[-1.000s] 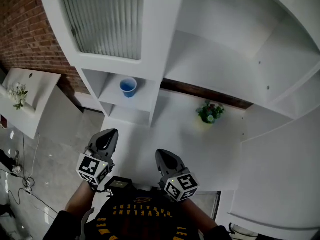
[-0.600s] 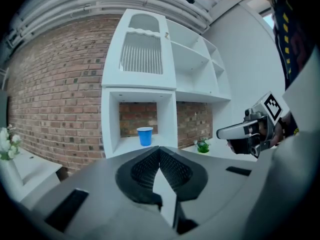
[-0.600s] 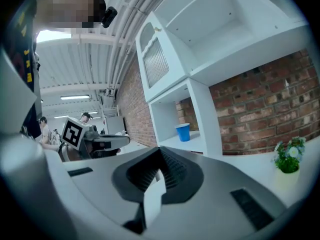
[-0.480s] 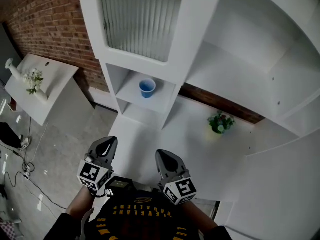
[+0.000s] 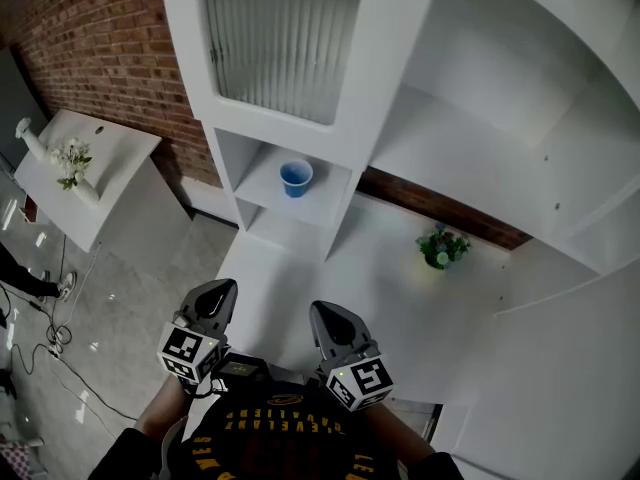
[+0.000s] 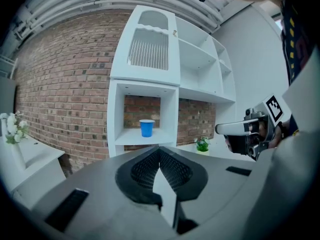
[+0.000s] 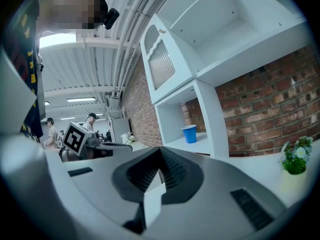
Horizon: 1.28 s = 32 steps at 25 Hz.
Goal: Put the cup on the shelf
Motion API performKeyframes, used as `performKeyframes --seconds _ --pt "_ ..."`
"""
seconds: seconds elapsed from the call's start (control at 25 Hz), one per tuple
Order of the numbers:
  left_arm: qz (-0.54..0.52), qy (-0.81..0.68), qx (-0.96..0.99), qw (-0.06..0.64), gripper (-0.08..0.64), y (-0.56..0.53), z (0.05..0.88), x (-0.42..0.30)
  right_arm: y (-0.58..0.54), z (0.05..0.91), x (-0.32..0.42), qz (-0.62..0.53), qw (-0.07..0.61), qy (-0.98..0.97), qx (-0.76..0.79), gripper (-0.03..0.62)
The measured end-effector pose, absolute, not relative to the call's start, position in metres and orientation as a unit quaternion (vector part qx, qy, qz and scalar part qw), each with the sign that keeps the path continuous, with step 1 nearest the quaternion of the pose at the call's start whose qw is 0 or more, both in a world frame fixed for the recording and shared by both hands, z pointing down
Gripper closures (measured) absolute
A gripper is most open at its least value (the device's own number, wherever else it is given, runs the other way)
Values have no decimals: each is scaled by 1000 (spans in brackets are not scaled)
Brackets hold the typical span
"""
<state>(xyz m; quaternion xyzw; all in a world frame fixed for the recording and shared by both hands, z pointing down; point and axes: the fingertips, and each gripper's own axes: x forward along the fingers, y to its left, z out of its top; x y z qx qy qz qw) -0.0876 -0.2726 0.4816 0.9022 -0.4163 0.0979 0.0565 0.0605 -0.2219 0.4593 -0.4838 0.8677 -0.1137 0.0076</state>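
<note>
Left gripper (image 5: pixel 212 301), right gripper (image 5: pixel 335 320): jaws pressed together, nothing held; forearms cut off at 6 o'clock frame edge. Blue cup (image 5: pixel 295 177) upright in shelf (image 5: pixel 262 190) cubby at 12 o'clock, well apart; white counter (image 5: pixel 300 273) between.

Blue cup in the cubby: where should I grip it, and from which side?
Probably across the blue cup at its side wall, just below the rim, coming in level through the open front of the cubby. The cup stands upright, mouth up, and the cubby's side walls and top close off other approaches.
</note>
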Motion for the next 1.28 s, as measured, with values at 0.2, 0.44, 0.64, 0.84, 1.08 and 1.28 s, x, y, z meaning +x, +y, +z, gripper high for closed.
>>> performKeyframes --seconds 0.2,0.44,0.64,0.84,1.08,1.28 --pt "102 -406 906 59 557 -276 484 -80 -221 463 64 -115 2 865 -489 589" --pt "103 -395 911 61 556 -280 485 -73 -221 466 64 -120 -2 862 -492 589" --pt "102 -393 911 67 557 -285 488 -73 -222 468 66 -125 -5 859 -496 589" --pt "100 -389 913 77 557 -289 491 -73 -224 469 67 -128 -8 856 -500 589" --pt "99 -384 915 78 555 -294 493 -68 -225 473 72 -134 -7 851 -507 589" --pt "90 -376 919 79 556 -299 493 -64 -224 476 77 -140 -7 847 -513 589"
